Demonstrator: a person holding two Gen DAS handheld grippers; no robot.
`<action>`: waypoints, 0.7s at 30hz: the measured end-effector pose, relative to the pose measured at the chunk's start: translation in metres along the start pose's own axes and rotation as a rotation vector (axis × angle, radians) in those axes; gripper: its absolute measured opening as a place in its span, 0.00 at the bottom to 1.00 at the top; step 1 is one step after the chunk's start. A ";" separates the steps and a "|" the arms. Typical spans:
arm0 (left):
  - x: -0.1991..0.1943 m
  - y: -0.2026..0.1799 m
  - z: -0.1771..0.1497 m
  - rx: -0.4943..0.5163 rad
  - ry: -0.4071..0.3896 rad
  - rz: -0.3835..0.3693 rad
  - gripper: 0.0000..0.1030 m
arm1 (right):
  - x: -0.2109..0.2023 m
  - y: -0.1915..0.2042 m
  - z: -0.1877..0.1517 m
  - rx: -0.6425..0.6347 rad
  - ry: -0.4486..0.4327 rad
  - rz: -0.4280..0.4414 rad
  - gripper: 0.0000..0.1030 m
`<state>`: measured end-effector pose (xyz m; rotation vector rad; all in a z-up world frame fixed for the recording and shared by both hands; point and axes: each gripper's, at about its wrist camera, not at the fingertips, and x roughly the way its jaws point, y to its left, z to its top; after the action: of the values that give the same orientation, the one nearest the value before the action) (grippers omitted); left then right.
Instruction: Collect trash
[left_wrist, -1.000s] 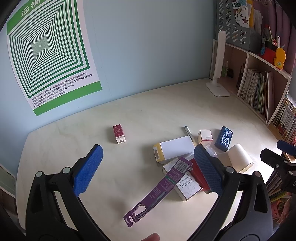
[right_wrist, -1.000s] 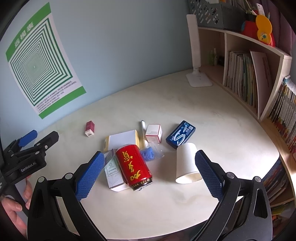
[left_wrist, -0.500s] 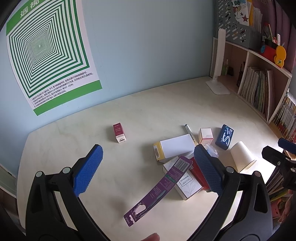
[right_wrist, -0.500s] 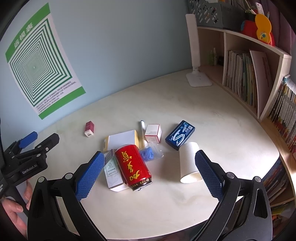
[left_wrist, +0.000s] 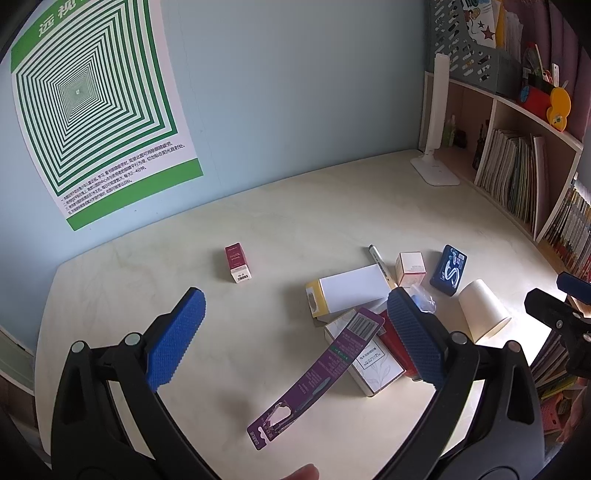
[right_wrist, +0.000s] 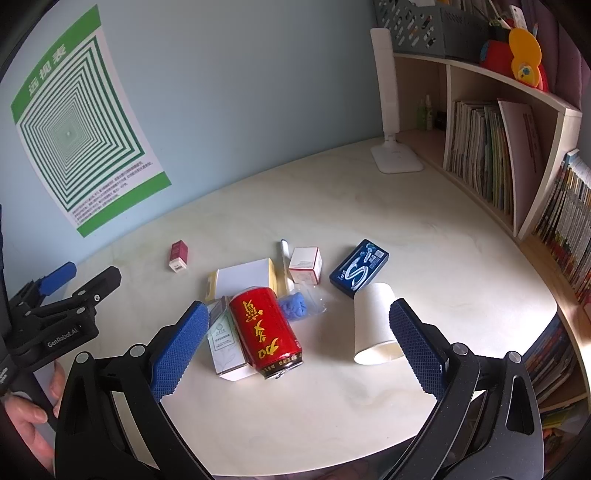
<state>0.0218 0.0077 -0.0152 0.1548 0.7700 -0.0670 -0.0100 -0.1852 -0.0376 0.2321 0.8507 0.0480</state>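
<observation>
Both grippers, left (left_wrist: 295, 336) and right (right_wrist: 297, 347), hover spread wide and empty above the tabletop (right_wrist: 424, 229), where nothing appears collected yet: the can (right_wrist: 266, 332), paper cup (right_wrist: 373, 325), boxes (right_wrist: 243, 280) and purple card (left_wrist: 317, 373) lie clustered near the front edge.

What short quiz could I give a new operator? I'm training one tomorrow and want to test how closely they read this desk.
1. True or false: the red can stands upright on the table.
2. Which item lies nearest the right gripper's right finger: A) paper cup, B) small maroon box, C) desk lamp?
3. Fill in: the long purple card rests with its far end on a ____ box.

Key: 1 false, it lies on its side. 2 A. 3 white. Both the right gripper's and the left gripper's jaws stand wide apart, holding nothing.
</observation>
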 end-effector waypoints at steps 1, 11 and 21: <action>0.000 0.000 0.000 0.001 0.000 -0.001 0.94 | 0.000 0.000 0.000 0.001 0.000 0.000 0.94; 0.002 -0.002 0.000 0.009 0.008 -0.001 0.94 | -0.001 -0.002 0.000 0.002 0.001 0.002 0.94; 0.003 -0.002 0.000 0.006 0.009 0.002 0.94 | 0.001 -0.001 0.001 -0.001 0.001 0.005 0.94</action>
<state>0.0236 0.0055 -0.0171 0.1613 0.7787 -0.0670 -0.0088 -0.1861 -0.0376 0.2332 0.8507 0.0529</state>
